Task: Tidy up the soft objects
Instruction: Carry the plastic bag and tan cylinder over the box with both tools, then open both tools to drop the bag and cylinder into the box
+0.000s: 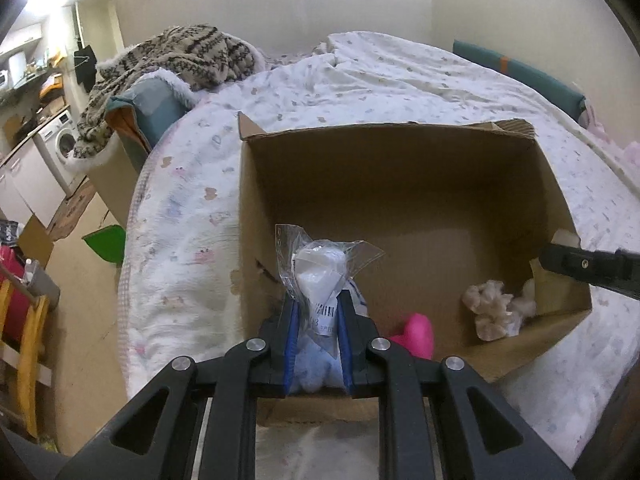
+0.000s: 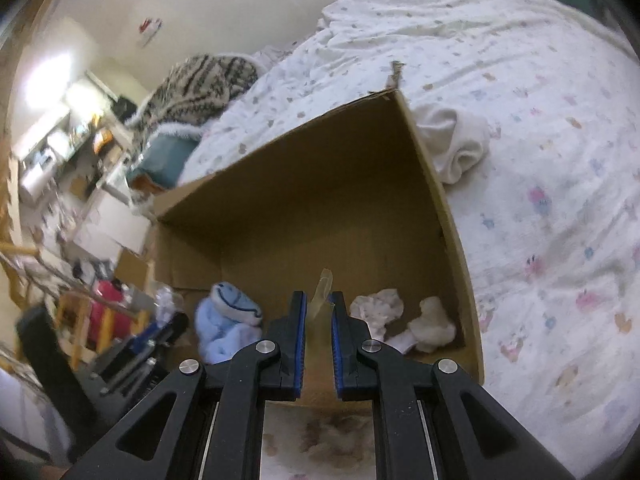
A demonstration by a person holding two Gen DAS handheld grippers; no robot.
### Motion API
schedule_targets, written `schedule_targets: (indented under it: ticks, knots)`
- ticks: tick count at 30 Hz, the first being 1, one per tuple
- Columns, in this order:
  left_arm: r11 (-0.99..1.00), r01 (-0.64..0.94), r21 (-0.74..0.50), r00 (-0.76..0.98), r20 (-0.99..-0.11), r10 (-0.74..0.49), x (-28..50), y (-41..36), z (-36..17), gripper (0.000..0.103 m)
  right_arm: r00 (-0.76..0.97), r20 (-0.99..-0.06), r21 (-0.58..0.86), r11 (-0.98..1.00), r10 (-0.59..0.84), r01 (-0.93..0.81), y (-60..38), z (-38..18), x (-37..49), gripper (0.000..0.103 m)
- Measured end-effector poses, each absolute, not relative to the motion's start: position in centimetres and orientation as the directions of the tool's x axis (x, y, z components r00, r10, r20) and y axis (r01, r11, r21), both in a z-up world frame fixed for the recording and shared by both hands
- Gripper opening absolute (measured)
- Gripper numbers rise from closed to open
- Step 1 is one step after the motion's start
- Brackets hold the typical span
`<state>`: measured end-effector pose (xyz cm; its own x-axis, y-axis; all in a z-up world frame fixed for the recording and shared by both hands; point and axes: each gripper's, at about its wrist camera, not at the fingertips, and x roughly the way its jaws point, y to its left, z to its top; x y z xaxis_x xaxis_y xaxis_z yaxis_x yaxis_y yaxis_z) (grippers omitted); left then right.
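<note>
A: Where are the soft things, and what holds them?

B: An open brown cardboard box (image 1: 400, 184) sits on a bed covered by a white quilt printed with small pastel figures (image 1: 400, 80). The left gripper (image 1: 319, 312), black tongs with blue pads, hangs over the box's near-left corner. Its jaws are nearly closed, pressing on a pale blue plush toy sealed in a clear plastic bag with a barcode label (image 1: 320, 280). The bag's top sticks up beyond the fingertips.

A: And the other tongs?

B: The right gripper (image 2: 319, 308) hovers over the near edge of the box. Its jaws are at their narrowest, with a slim gap between the blue pads. A thin translucent strip (image 2: 322, 292) stands up at that gap; I cannot tell whether the pads are pinching it.

A: What lies in the box?

B: On the floor near the right wall lie a crumpled cream fabric piece (image 2: 376, 306) and, just beside it, a cream fluffy plush (image 2: 434, 324). In the left wrist view, a bright pink rounded object (image 1: 416, 336) shows at the near edge.

A: Anything outside it?

B: A rolled white cloth (image 2: 456, 148) rests on the quilt against the box's right wall. A brown-and-cream patterned knit blanket (image 1: 168, 64) is heaped at the bed's far-left end.
</note>
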<state>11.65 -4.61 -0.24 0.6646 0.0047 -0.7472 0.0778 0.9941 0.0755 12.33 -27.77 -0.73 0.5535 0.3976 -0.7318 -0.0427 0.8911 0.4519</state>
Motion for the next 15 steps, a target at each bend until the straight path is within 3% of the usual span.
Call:
schedule_targets:
  ticks: [15]
  knots:
    - [0.994, 0.107, 0.038, 0.627, -0.778, -0.038, 12.5, -5.7, -1.4, 0.017, 0.509, -0.785, 0.379, 0.924, 0.354, -0.057, -26.4, -1.9, 12.7, 0.013]
